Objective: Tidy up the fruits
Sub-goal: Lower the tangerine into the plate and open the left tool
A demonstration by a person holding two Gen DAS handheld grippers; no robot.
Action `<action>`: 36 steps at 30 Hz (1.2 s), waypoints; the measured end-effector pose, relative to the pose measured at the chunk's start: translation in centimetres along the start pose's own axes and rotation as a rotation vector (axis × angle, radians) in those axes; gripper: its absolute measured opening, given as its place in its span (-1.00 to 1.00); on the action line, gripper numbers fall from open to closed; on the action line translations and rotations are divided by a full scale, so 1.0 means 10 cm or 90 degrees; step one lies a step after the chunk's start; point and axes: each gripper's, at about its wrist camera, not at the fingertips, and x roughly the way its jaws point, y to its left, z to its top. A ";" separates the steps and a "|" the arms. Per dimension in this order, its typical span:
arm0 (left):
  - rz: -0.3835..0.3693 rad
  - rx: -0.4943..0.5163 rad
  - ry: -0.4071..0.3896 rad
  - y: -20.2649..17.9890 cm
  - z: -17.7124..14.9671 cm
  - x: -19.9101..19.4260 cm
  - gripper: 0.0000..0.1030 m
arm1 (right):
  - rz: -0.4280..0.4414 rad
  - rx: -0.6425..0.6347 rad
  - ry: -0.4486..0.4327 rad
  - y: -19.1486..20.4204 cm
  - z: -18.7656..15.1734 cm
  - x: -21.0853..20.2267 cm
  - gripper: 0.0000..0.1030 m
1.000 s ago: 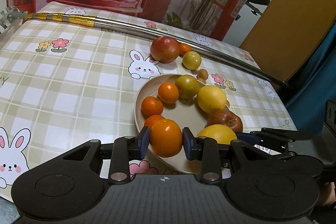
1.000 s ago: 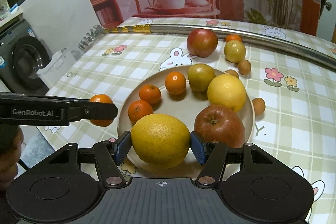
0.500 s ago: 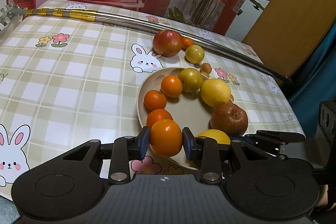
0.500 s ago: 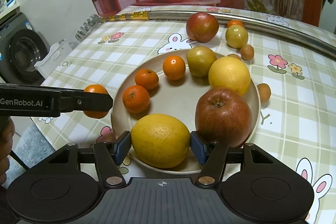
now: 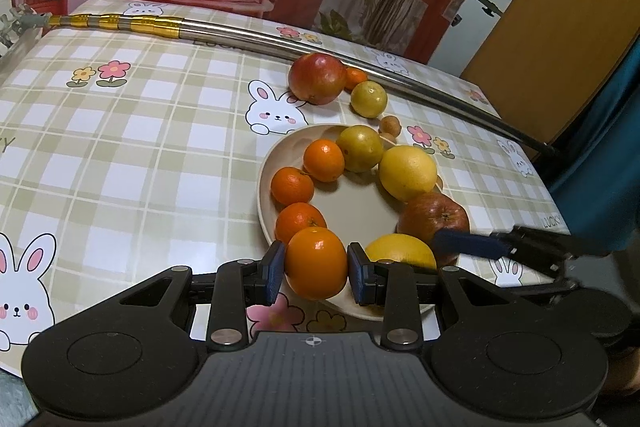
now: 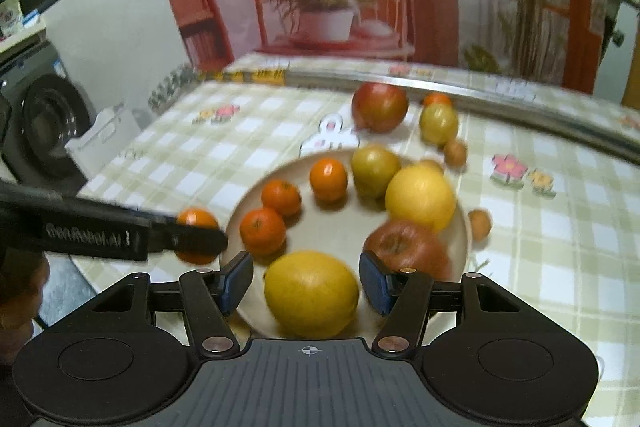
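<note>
Between my right claw [image 6: 306,285] pads, now spread wide, the yellow citrus [image 6: 311,293] sits released on the plate [image 6: 460,227], while my left claw [image 5: 316,273] still clamps the orange [image 5: 316,269].

The worktop [image 5: 140,147] wears a cloth checked in pale olive-green and white, printed with white pink-eared rabbits and small pink and yellow flowers. The plate [image 5: 352,219] is plain beige. On it, from 6 o'clock clockwise, lie a yellow lemon [image 6: 311,293], three orange mandarins [image 5: 293,185], a yellow-green fruit [image 5: 360,148], a second yellow lemon [image 5: 407,167] and a red apple [image 5: 434,215] streaked with yellow. The left hand-held gripper [image 5: 316,273] is black with blue pads and carries a bright orange mandarin [image 5: 316,263]. At 12 o'clock a silver pole [image 5: 280,41] ends in gold bands.
</note>
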 end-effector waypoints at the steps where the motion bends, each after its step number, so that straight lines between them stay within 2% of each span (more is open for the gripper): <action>1: 0.000 0.001 0.001 0.00 0.00 0.00 -0.32 | -0.005 0.002 -0.011 -0.01 0.01 -0.04 0.08; 7: -0.001 0.018 0.006 -0.04 -0.02 0.00 -0.32 | -0.052 0.032 -0.091 -0.15 0.08 -0.21 0.10; 13: 0.012 0.053 0.015 -0.11 -0.02 0.09 -0.31 | -0.091 0.066 -0.133 -0.31 0.04 -0.25 0.11; 24: 0.032 0.100 0.030 -0.21 -0.01 0.29 -0.31 | -0.103 0.106 -0.136 -0.49 -0.06 -0.17 0.11; 36: 0.022 0.079 0.023 -0.15 -0.01 0.32 -0.30 | -0.110 0.121 -0.128 -0.52 -0.09 -0.11 0.11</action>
